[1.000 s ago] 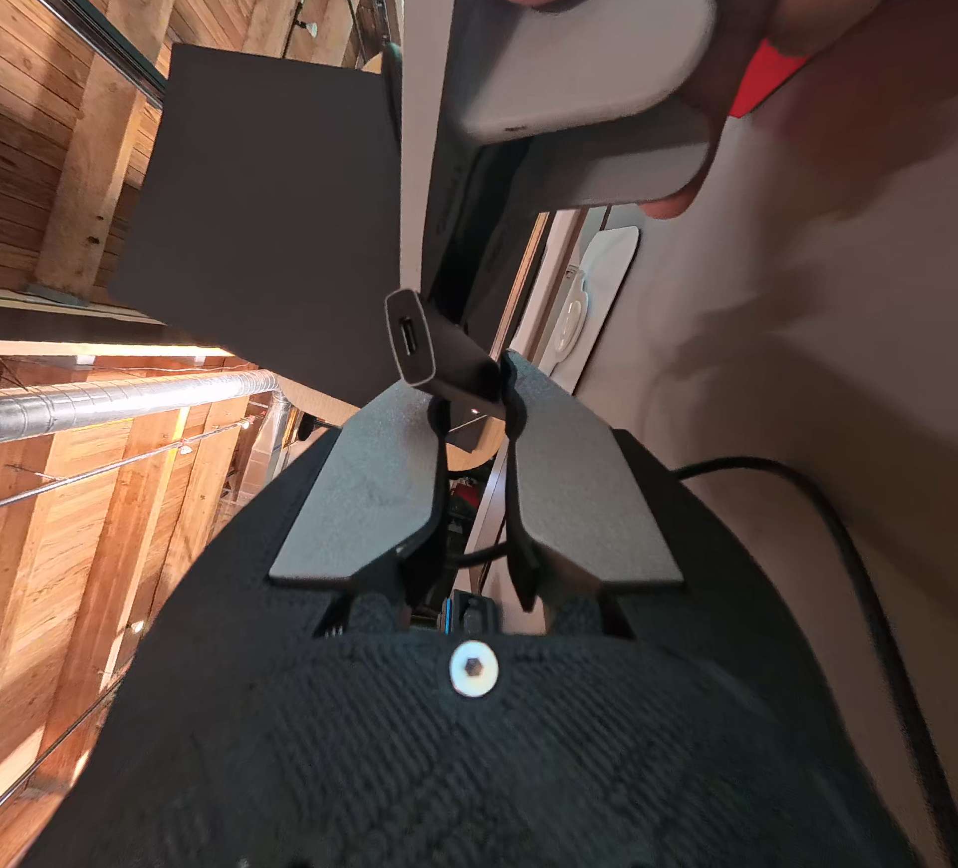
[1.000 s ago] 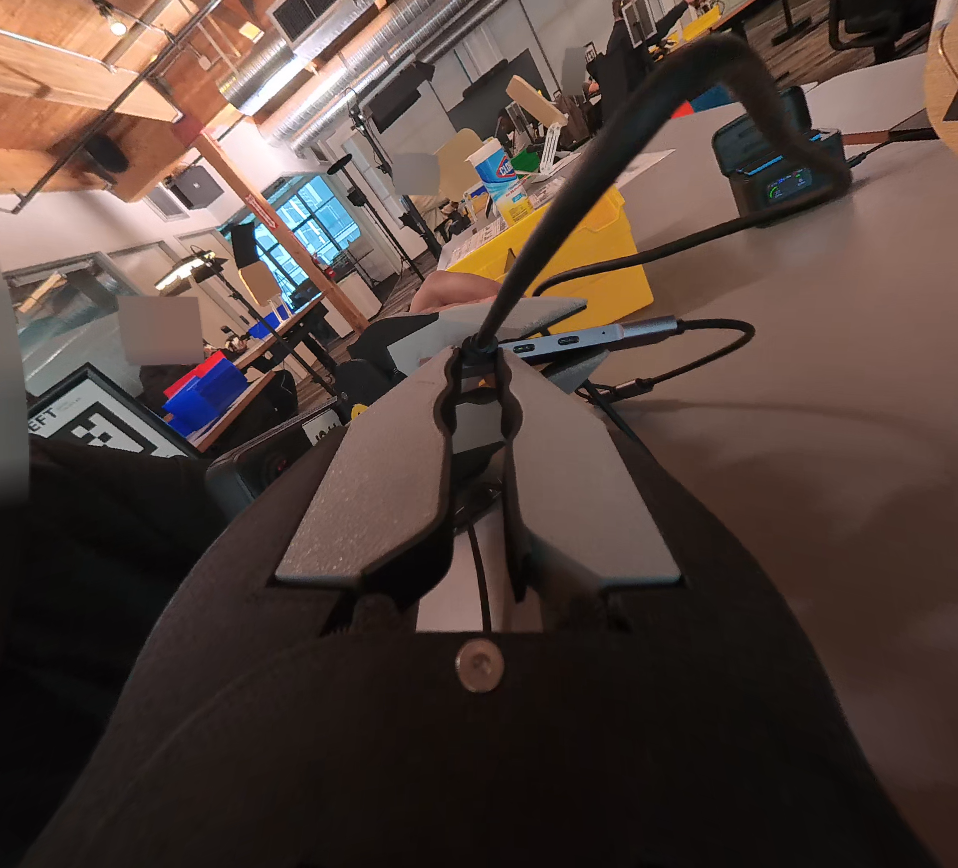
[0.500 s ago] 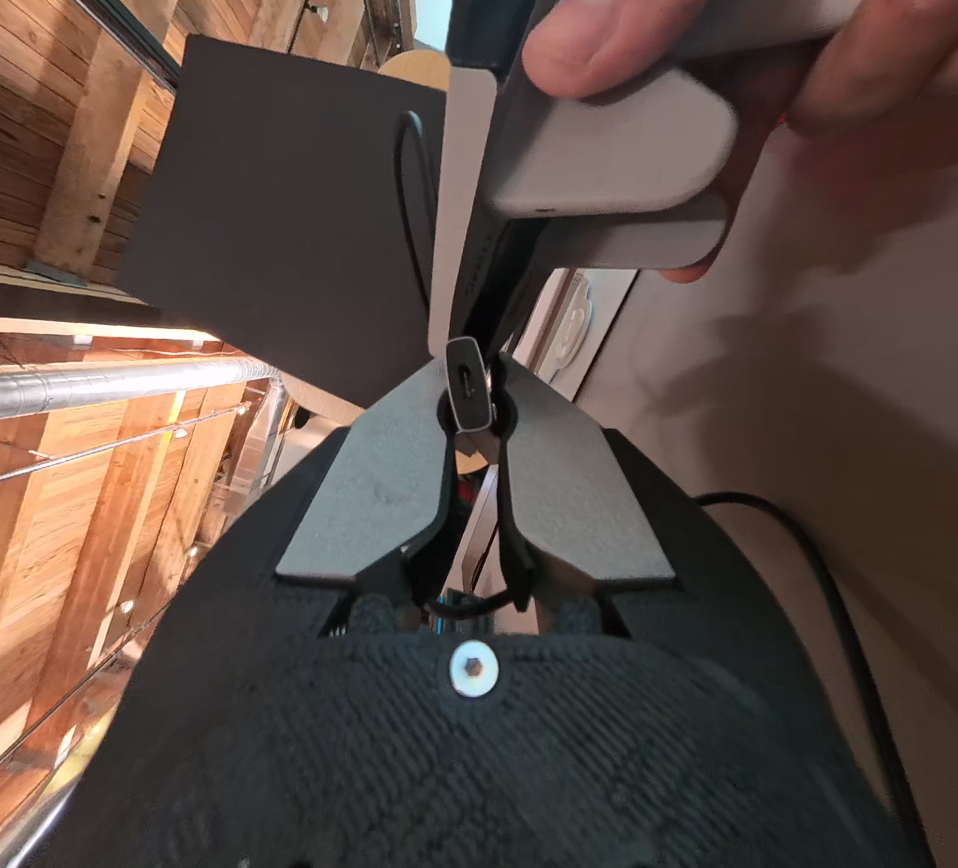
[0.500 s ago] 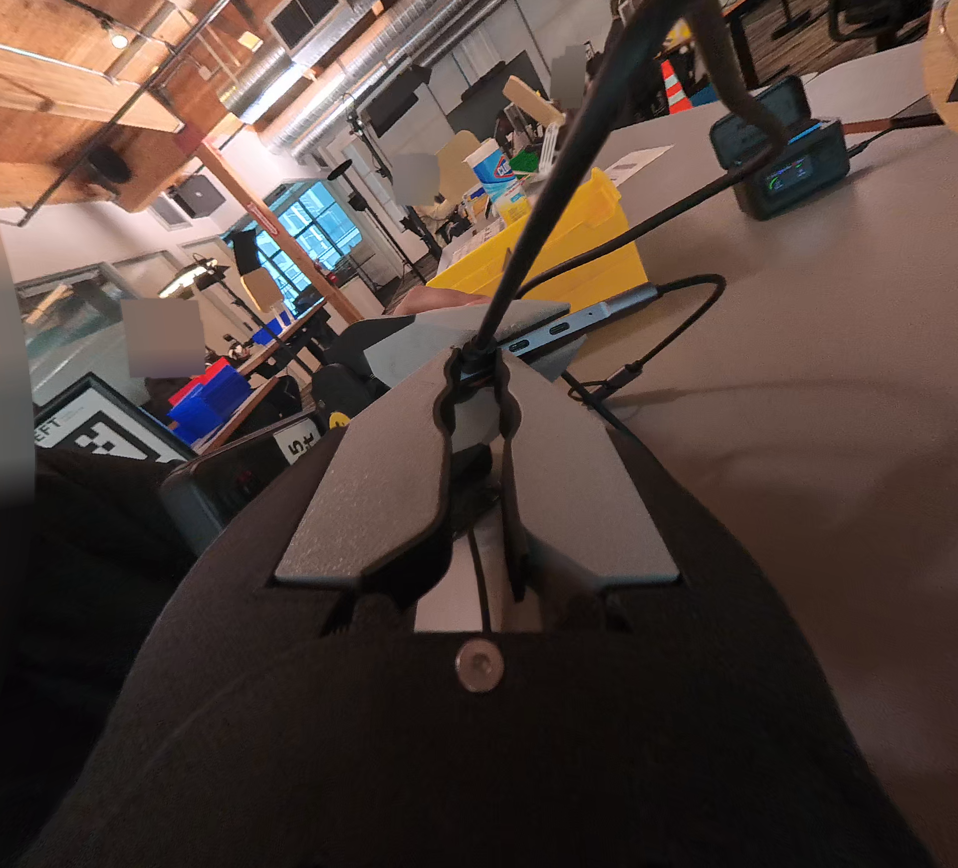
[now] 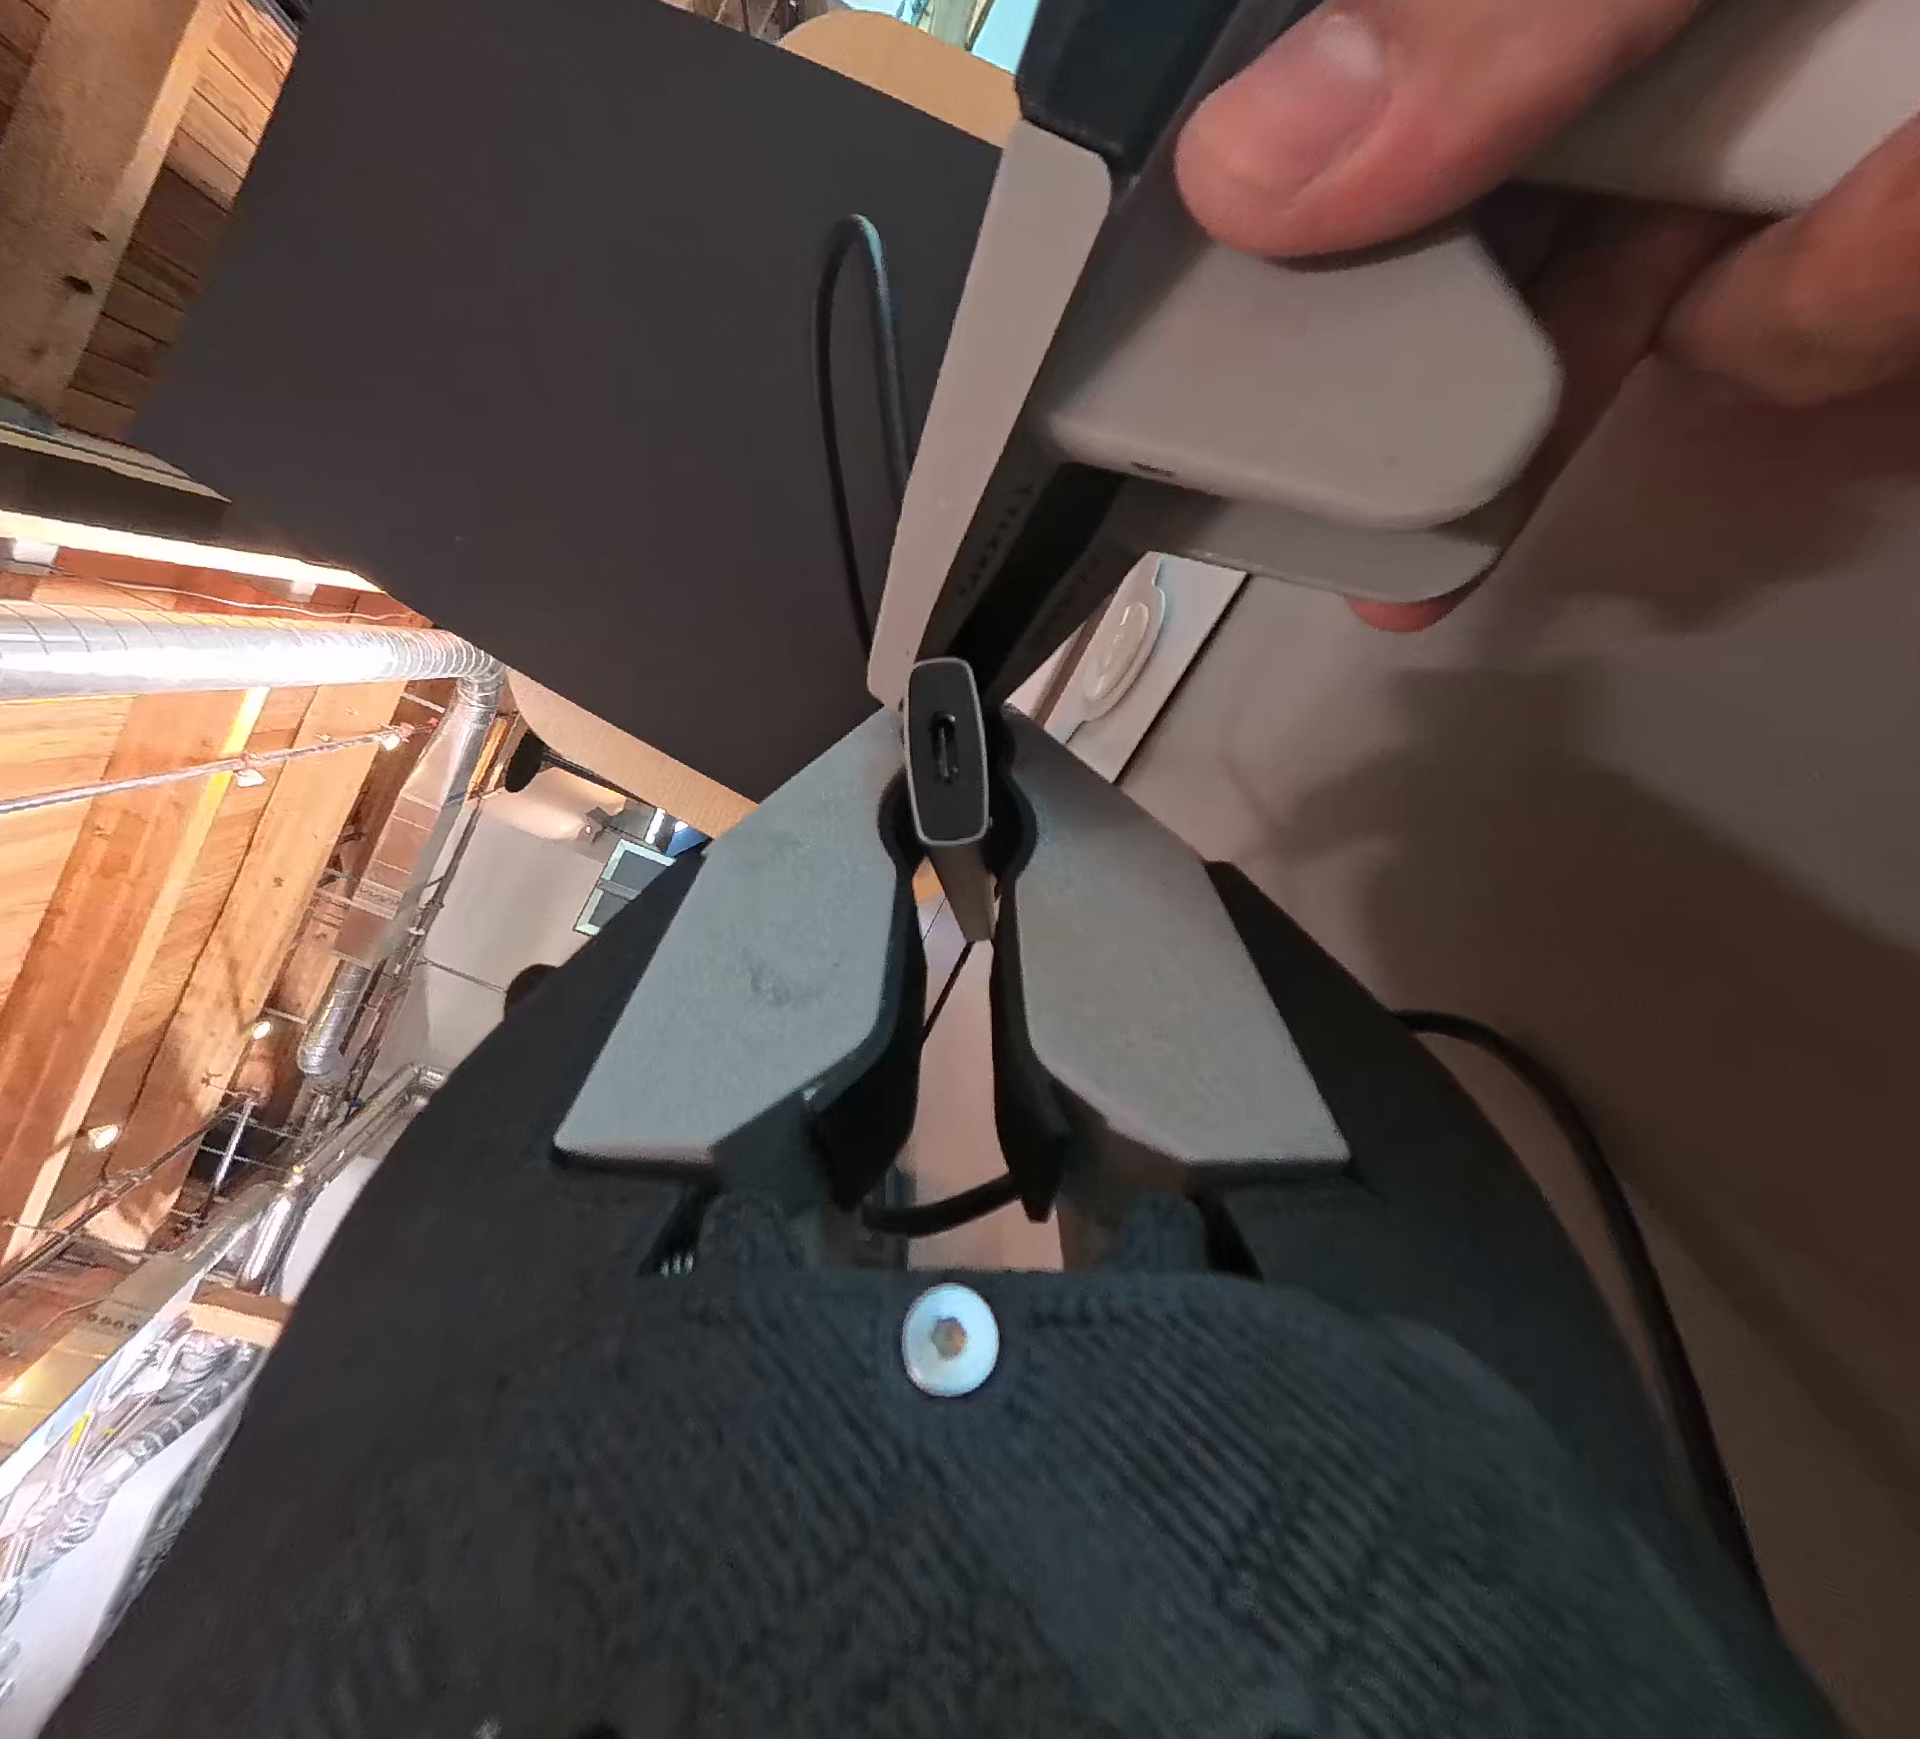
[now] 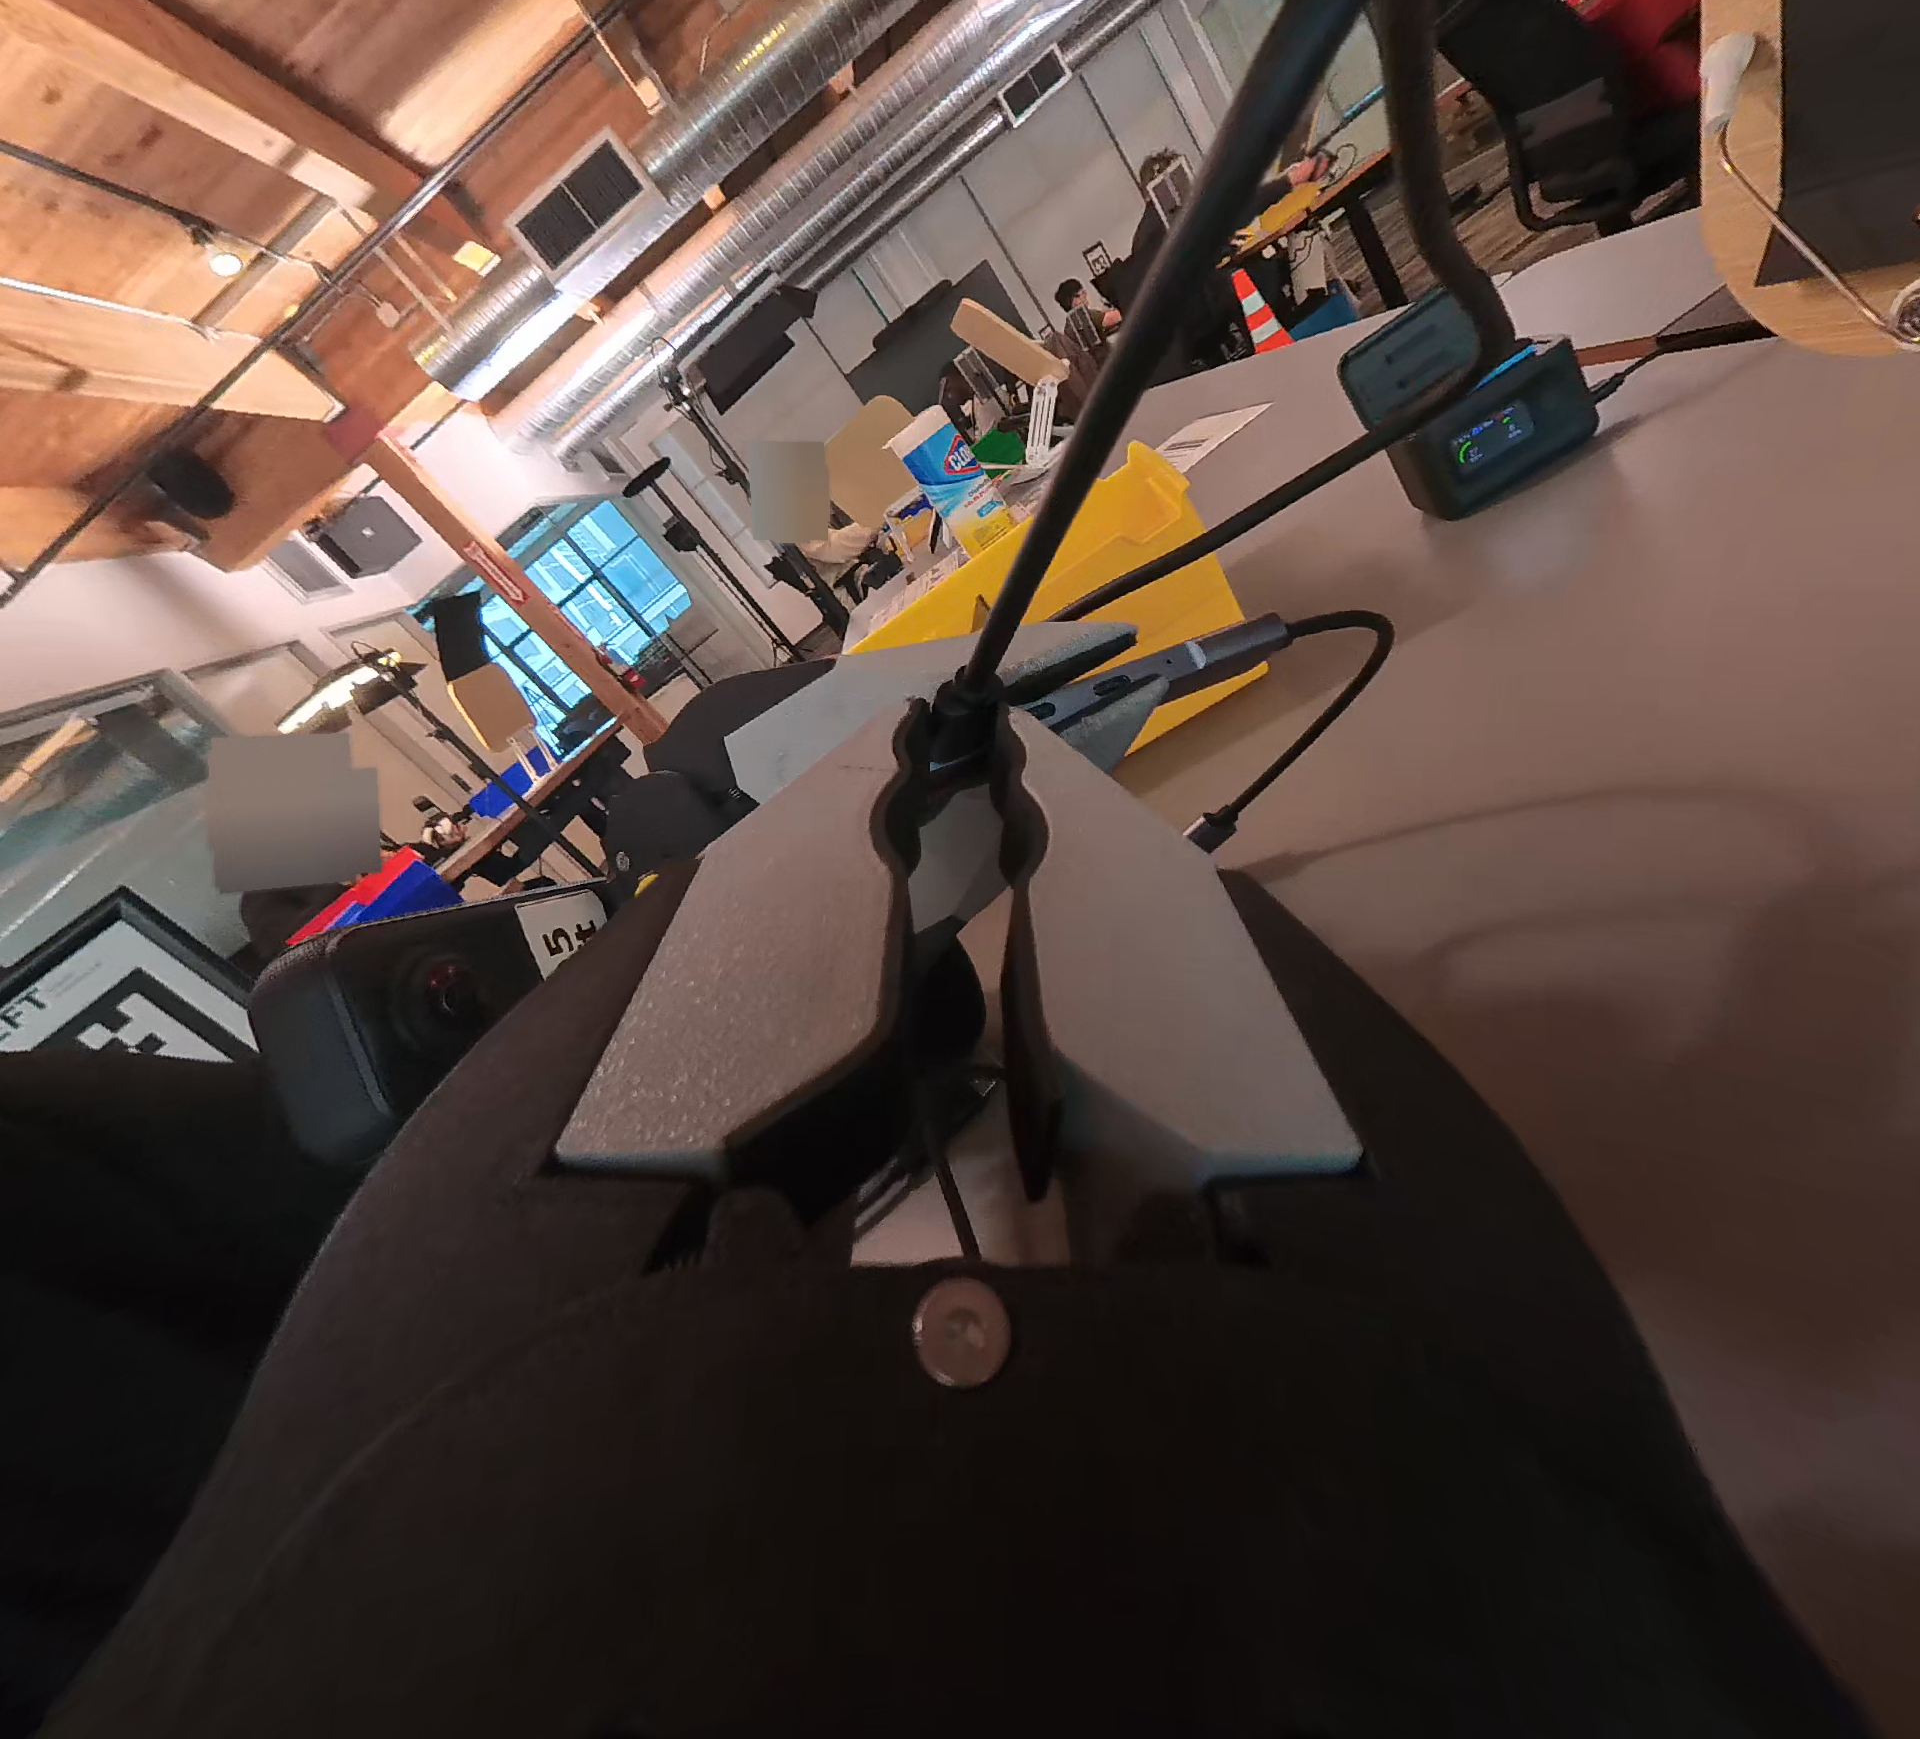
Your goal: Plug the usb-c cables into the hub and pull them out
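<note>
My left gripper (image 5: 951,822) is shut on the grey hub (image 5: 943,739), held end-on so one usb-c port faces the camera. My right gripper (image 6: 961,739) is shut on the plug end of a thick black usb-c cable (image 6: 1174,255), which arcs up and over to the right. In the left wrist view the right gripper's grey fingers (image 5: 1299,401) sit just above and right of the hub, with a hand around them. In the right wrist view the hub (image 6: 1195,655) lies just beyond my fingertips, between the left gripper's fingers (image 6: 831,733). The plug tip is hidden.
The hub's thin tail cable loops down to a loose plug (image 6: 1221,822) on the grey table (image 6: 1558,806). Behind stand a yellow bin (image 6: 1132,546), a dark power bank (image 6: 1475,432) and a wipes canister (image 6: 951,474). A wooden stand (image 6: 1766,131) hangs at top right. My left and right fingertips are right by each other.
The hub has turned in the left gripper from slanted to end-on. The right gripper with its cable has come closer to the hub. Both grippers stayed shut.
</note>
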`<action>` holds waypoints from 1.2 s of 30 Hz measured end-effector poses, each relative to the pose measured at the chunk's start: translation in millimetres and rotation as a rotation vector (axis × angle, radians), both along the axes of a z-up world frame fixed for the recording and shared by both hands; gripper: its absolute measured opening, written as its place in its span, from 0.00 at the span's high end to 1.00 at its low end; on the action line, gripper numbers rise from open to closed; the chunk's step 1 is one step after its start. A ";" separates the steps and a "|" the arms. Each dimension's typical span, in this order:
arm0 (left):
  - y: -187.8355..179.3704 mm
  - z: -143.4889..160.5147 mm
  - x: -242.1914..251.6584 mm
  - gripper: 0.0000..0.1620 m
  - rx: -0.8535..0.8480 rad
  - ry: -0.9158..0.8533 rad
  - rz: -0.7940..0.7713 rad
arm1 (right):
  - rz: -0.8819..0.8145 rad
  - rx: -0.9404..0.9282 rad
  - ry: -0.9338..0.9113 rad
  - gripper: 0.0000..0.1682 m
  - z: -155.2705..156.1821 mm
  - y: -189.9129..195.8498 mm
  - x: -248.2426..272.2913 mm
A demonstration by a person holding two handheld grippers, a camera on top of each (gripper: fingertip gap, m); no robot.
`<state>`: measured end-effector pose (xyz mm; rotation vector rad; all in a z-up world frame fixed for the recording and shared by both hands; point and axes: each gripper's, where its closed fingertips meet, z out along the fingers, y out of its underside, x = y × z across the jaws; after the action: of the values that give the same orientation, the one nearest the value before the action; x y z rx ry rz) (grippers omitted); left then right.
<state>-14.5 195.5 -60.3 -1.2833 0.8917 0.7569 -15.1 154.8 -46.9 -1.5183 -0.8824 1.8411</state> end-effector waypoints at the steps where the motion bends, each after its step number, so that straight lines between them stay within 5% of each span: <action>1: 0.0 0.7 -0.2 0.97 0.000 -0.007 -0.001 | -0.001 -0.006 0.006 0.96 0.7 0.2 -0.2; 16: 0.6 3.0 -12.1 0.97 0.006 -0.038 0.013 | 0.001 -0.013 0.001 0.96 3.8 3.2 -11.8; 23: -8.9 5.7 -8.7 0.97 0.015 -0.063 -0.084 | 0.259 -0.265 0.123 0.95 6.7 -4.6 -8.6; 26: -6.8 3.5 -11.3 0.97 0.002 -0.073 -0.078 | 0.165 -0.145 0.058 0.95 4.4 -2.3 -11.6; 29: -4.9 1.2 -14.9 0.97 0.000 -0.056 -0.051 | -0.072 0.277 -0.144 0.96 0.6 1.2 -14.6; 33: -7.8 6.1 -15.1 0.97 0.019 -0.051 -0.038 | -0.007 0.067 -0.027 0.97 5.7 0.4 -12.8; 36: -6.8 6.3 -13.0 0.97 0.021 -0.047 -0.038 | -0.037 0.083 -0.032 0.97 6.1 3.1 -10.9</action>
<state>-27.5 188.7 -53.9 -1.2576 0.8651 0.7020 -26.0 157.9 -40.8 -1.5068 -0.9279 1.7365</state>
